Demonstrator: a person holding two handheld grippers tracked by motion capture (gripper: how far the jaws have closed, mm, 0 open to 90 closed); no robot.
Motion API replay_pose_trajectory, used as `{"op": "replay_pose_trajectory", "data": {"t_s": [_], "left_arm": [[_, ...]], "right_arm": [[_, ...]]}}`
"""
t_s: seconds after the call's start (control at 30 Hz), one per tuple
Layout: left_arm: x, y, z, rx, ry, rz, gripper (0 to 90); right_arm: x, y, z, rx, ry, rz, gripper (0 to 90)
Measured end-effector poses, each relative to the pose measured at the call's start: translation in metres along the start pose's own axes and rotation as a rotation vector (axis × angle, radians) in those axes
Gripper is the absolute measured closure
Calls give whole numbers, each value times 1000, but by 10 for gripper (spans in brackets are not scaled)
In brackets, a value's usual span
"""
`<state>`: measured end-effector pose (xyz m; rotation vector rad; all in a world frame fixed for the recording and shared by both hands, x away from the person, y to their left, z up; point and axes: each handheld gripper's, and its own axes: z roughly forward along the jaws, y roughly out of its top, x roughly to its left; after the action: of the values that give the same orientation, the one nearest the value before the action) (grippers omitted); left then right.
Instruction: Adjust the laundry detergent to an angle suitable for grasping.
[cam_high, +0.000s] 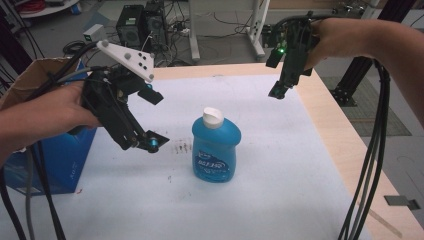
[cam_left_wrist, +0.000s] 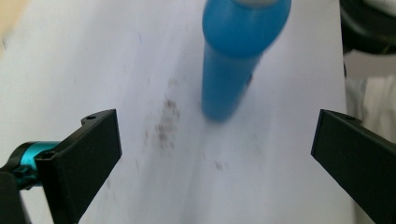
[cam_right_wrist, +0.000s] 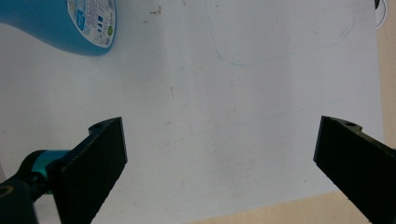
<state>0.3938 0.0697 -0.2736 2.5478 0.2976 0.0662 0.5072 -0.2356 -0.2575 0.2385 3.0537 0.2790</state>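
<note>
A blue bottle (cam_high: 216, 150) with a white cap (cam_high: 213, 117) stands upright in the middle of the white sheet (cam_high: 280, 170). My left gripper (cam_high: 155, 119) hovers to its left above the sheet, open, with nothing between its jaws. In the left gripper view the bottle (cam_left_wrist: 233, 56) is blurred and lies ahead of the open left gripper (cam_left_wrist: 217, 122). My right gripper (cam_high: 275, 75) is held high at the back right, pointing down, open and empty. In the right gripper view the right gripper (cam_right_wrist: 217, 126) spans bare sheet, with the bottle (cam_right_wrist: 70, 23) at the top left.
A cardboard box with blue sides (cam_high: 60, 155) stands at the table's left edge, under my left forearm. Bare wooden tabletop (cam_high: 345, 145) borders the sheet on the right and back. Cables (cam_high: 370, 165) hang from the right gripper. Dark smudges (cam_high: 182, 147) mark the sheet left of the bottle.
</note>
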Motion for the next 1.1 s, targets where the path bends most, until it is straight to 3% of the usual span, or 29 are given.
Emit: {"op": "replay_pose_trajectory", "data": {"t_s": [0.07, 0.13, 0.23, 0.3, 0.5, 0.73, 1.1], "left_arm": [[-3, 0, -5, 85, -1, -13, 16], [-5, -3, -9, 140, 5, 0, 17], [-5, -8, -15, 196, -9, -29, 17], [-7, -12, -19, 191, 36, -44, 17], [-10, -17, -28, 179, 29, -31, 17], [-9, -16, -25, 213, 40, -32, 16], [-8, -17, -23, 251, 52, -49, 17]], "right_arm": [[0, 1, 0, -3, 2, 0, 20], [-1, 3, 0, -12, 5, -9, 19], [-2, 8, 1, -17, 9, -14, 19], [-3, 11, 1, -16, 8, -22, 19], [-7, 33, -9, -21, -7, -68, 19], [-12, 61, -14, -29, -8, -102, 19], [-10, 78, -5, -27, 10, -139, 20]]}}
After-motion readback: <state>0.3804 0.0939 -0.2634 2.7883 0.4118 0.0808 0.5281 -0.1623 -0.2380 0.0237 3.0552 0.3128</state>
